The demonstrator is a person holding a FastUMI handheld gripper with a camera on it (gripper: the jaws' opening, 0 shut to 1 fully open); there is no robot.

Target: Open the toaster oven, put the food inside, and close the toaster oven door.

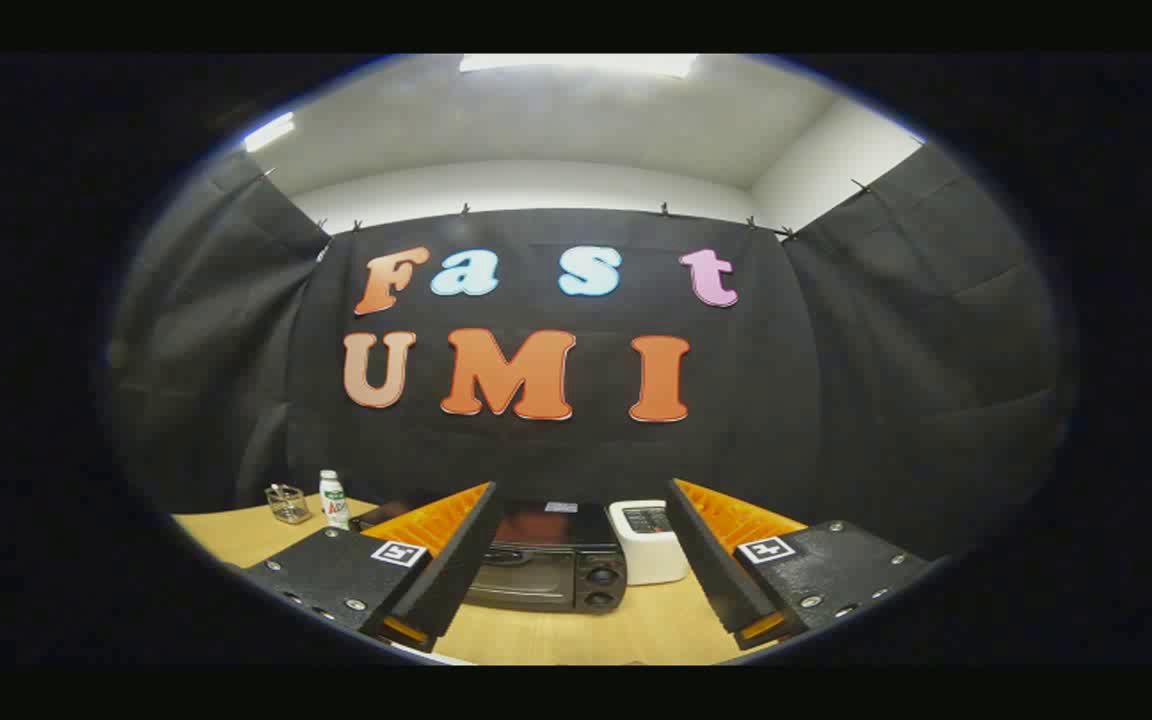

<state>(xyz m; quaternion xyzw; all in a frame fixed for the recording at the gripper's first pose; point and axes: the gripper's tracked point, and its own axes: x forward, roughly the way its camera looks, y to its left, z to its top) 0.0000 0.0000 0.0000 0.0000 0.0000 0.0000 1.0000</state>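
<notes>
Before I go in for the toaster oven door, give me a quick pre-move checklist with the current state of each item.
1. Gripper open, nothing between the fingers: ok.
2. Toaster oven in sight, beyond the fingers and roughly centred between them: ok.
3. Oven door shut, so opening comes first: ok, it looks closed.
4. Door handle located: cannot tell, the left finger covers part of the front.
5. Bare table in front of the oven for the door to swing down: ok.
6. Food located: cannot tell. I see a white box beside the oven, a bottle and a small clear container further left, no obvious food.
</notes>
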